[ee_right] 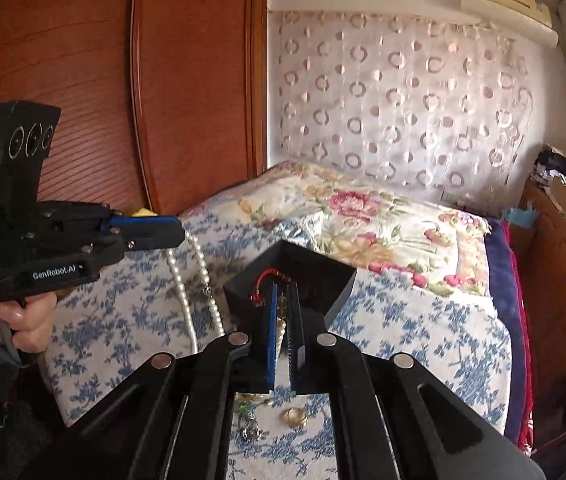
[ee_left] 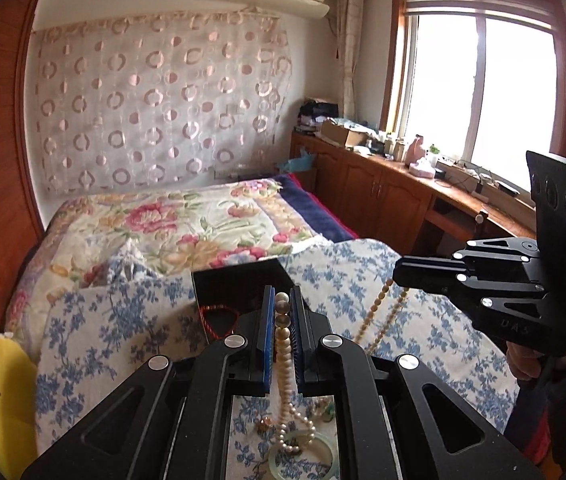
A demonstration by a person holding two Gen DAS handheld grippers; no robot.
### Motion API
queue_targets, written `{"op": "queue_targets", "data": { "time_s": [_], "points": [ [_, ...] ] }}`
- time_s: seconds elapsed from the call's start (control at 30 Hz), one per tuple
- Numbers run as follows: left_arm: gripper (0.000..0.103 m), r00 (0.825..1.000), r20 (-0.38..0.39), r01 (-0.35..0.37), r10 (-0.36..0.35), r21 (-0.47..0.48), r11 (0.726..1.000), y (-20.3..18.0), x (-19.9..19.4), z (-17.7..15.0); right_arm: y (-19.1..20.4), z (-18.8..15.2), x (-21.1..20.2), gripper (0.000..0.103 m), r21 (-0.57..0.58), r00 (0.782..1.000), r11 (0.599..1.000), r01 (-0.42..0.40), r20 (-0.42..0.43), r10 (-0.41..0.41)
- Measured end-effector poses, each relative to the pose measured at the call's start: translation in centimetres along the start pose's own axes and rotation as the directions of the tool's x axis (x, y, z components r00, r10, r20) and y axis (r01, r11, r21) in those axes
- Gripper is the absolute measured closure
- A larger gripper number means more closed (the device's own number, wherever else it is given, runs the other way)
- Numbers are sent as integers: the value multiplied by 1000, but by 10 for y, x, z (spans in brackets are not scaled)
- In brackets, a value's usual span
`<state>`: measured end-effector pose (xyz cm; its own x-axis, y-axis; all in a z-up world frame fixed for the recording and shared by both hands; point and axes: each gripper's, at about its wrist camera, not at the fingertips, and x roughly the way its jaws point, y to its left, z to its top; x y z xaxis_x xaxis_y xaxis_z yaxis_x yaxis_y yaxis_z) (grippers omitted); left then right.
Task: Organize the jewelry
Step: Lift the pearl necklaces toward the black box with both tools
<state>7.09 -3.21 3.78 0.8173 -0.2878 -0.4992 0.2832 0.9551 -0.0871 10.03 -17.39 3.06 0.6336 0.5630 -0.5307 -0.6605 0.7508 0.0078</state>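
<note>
Nearest, a green bangle (ee_left: 303,454) and a gold ring (ee_right: 294,417) lie on the blue-flowered bedspread (ee_left: 123,320). The left tool (ee_left: 281,300) is clenched on a pearl necklace (ee_left: 285,360); the right tool (ee_right: 281,292) is clenched on a beige bead necklace (ee_left: 379,320). Both strands hang down. Just beyond sits a black box (ee_right: 323,280) holding a red cord (ee_right: 261,284). Farther off are a wardrobe (ee_right: 123,80), a curtain (ee_left: 155,100) and a window (ee_left: 483,92).

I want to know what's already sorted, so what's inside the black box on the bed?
Inside the open black square box, a red beaded string lies against the left wall. The right gripper and the cream bead strand it holds cover the middle of the floor; the rest is too dark to tell.
</note>
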Motion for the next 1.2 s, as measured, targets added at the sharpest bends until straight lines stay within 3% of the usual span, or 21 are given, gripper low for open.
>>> {"op": "queue_targets", "data": {
  "time_s": [0.63,1.2],
  "points": [
    [96,998,69,-17,14,36,999,2,-7,46,-14,37,-11,98,-10,996,999,34,83,-33],
    [96,994,110,-16,13,31,999,18,3,104,-32,104,-4,98,-26,988,1000,17,152,-13]
  ]
}}
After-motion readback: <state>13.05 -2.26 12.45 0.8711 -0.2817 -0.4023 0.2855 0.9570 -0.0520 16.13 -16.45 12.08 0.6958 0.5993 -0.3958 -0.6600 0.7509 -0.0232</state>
